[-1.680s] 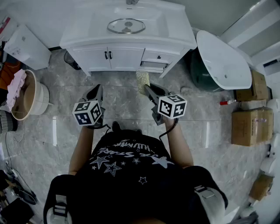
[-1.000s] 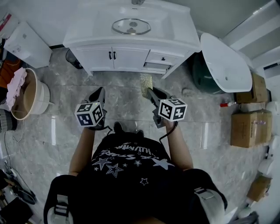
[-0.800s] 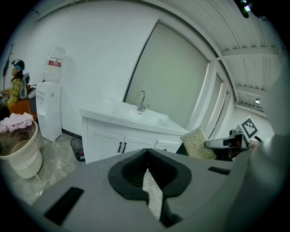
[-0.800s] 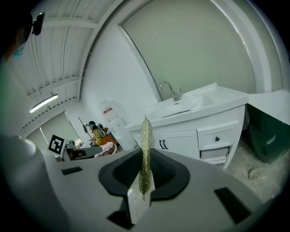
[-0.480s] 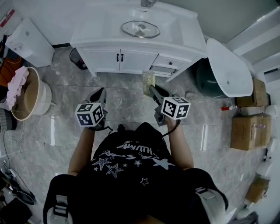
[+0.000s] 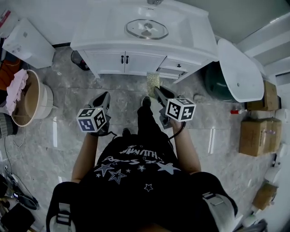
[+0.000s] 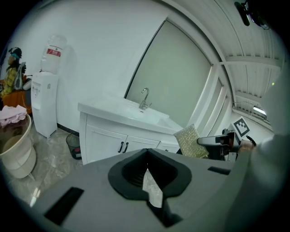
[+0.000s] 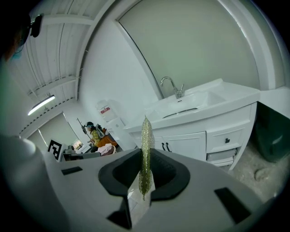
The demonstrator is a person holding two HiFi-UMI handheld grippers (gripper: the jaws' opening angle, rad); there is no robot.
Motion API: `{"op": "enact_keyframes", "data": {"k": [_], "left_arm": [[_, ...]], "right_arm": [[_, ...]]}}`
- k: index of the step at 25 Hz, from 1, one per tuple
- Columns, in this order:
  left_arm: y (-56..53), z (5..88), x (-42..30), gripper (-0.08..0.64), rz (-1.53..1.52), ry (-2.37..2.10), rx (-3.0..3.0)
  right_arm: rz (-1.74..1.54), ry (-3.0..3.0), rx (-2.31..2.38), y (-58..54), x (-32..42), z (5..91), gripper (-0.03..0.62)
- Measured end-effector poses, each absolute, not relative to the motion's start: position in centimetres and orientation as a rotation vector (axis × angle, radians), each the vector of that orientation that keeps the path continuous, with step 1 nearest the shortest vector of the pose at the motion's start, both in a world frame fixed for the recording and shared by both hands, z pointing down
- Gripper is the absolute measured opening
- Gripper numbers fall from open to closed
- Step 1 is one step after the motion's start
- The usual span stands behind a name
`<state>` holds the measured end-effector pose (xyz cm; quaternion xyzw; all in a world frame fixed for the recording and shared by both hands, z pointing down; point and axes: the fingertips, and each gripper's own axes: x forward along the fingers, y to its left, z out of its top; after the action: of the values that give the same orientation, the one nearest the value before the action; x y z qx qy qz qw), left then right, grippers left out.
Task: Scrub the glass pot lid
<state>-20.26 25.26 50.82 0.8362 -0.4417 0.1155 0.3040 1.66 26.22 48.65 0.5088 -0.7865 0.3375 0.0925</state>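
Though clear, the glass pot lid (image 6: 147, 29) is metal-rimmed.

Behind the worktop (image 6: 93, 34), your head view cuts the tap (image 6: 154, 2) off at the top edge. In both gripper views, the worktop's basin rim hides the glass lid (image 6: 147, 28) from you.

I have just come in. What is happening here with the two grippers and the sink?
A person stands facing a white vanity, holding a gripper in each hand. The right gripper has its jaws shut on a gold scrub pad. The left gripper is shut and empty. The glass pot lid lies in the sink basin, and neither gripper is near it, so the scrubbing has not yet begun.
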Motion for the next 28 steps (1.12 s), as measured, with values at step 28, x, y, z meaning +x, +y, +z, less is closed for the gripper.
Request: {"op": "enact_keyframes", "data": {"k": [28], "left_arm": [[2.6, 50.0, -7.7, 0.009, 0.360, -1.249, 2.147]], "right_arm": [[1.092, -2.456, 1.349, -0.2, 12.8, 49.0, 0.061]]}}
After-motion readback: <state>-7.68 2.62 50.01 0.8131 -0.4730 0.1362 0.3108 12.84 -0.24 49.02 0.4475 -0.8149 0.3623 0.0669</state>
